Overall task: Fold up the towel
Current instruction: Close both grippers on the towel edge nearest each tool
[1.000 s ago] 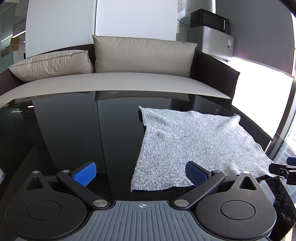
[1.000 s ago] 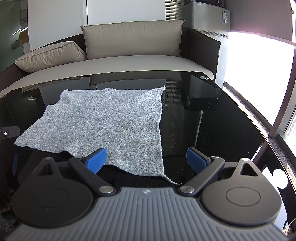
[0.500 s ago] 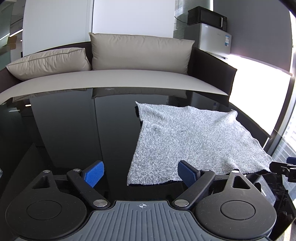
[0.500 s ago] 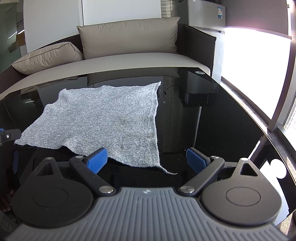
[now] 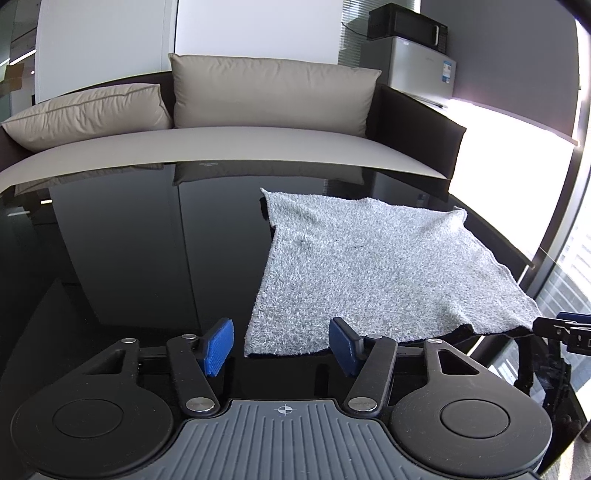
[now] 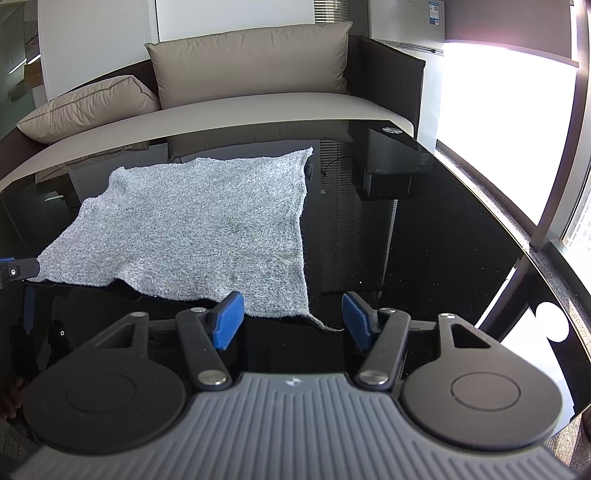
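One grey towel (image 5: 373, 266) lies spread flat on one glossy black table (image 5: 129, 258); in the left wrist view it fills the centre right of the frame, and in the right wrist view it sits in the centre left (image 6: 207, 229).

The left gripper (image 5: 282, 345) is at the bottom centre of its frame with two blue pads (image 5: 218, 345). Its jaws have just been closing and stand apart, released. The towel's near left corner lies between them, just beside the right-hand pad, but neither pad presses on it.

The right gripper (image 6: 295, 319) is at the bottom centre of its own frame, also with two blue pads (image 6: 229, 319). Its jaws have just been closing too and stand apart, grasping nothing. The towel's thin near right corner reaches into the gap between the pads, close to the right-hand one; whether it touches that pad cannot be told.

Each gripper's tip also shows at the edge of the other's frame, by the opposite near corner of the towel.

Behind the table, across the upper half of both frames, stands one sofa (image 5: 258, 144) with two beige cushions (image 5: 269, 92). In the upper right of the left wrist view, one black microwave (image 5: 406, 26) sits on one small silver fridge (image 5: 424, 70). One bright window (image 6: 506, 125) fills the right side of the right wrist view.
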Tool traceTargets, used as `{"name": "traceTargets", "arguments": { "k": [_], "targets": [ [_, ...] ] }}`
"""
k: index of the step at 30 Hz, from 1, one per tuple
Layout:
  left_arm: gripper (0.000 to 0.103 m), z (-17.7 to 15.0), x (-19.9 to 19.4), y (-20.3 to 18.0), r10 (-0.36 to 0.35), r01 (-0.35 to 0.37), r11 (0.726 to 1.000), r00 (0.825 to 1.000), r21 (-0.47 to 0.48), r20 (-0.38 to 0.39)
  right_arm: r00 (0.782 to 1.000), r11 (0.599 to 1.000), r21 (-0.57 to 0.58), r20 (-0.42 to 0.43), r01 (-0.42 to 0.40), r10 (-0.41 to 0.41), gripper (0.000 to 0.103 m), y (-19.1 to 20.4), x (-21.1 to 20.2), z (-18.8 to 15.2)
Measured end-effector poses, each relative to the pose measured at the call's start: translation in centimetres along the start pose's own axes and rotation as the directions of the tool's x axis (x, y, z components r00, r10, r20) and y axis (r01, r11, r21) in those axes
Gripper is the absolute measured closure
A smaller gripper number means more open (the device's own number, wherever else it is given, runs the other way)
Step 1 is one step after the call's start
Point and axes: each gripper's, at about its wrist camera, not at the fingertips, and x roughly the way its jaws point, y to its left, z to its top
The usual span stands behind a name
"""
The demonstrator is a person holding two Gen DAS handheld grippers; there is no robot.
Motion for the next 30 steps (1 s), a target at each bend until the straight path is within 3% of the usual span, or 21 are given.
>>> {"name": "traceTargets", "arguments": {
  "k": [11, 17, 22, 30],
  "targets": [
    [0.066, -0.48, 0.71, -0.42, 0.009, -0.008, 1.0, 1.0, 0.025, -0.021, 1.0, 1.0, -0.021, 0.002, 0.009, -0.009, 0.065, 0.17, 0.02, -0.03],
    [0.078, -0.46, 0.62, -0.34, 0.022, -0.022, 0.999, 1.0, 0.033, -0.016, 1.0, 1.0, -0.007, 0.002, 0.006, -0.006, 0.078, -0.07, 0.07, 0.1],
    [0.092, -0.49, 0.54, -0.35, 0.018, -0.017, 0.999, 1.0, 0.037, -0.017, 1.0, 1.0, 0.011, -0.003, -0.013, 0.013, 0.096, -0.25, 0.11, 0.23],
    [0.099, -0.46, 0.39, -0.5, -0.004, 0.005, 0.999, 1.0, 0.036, -0.02, 1.0, 0.999, 0.021, -0.005, -0.03, 0.03, 0.1, -0.25, 0.0, 0.25]
  ]
}}
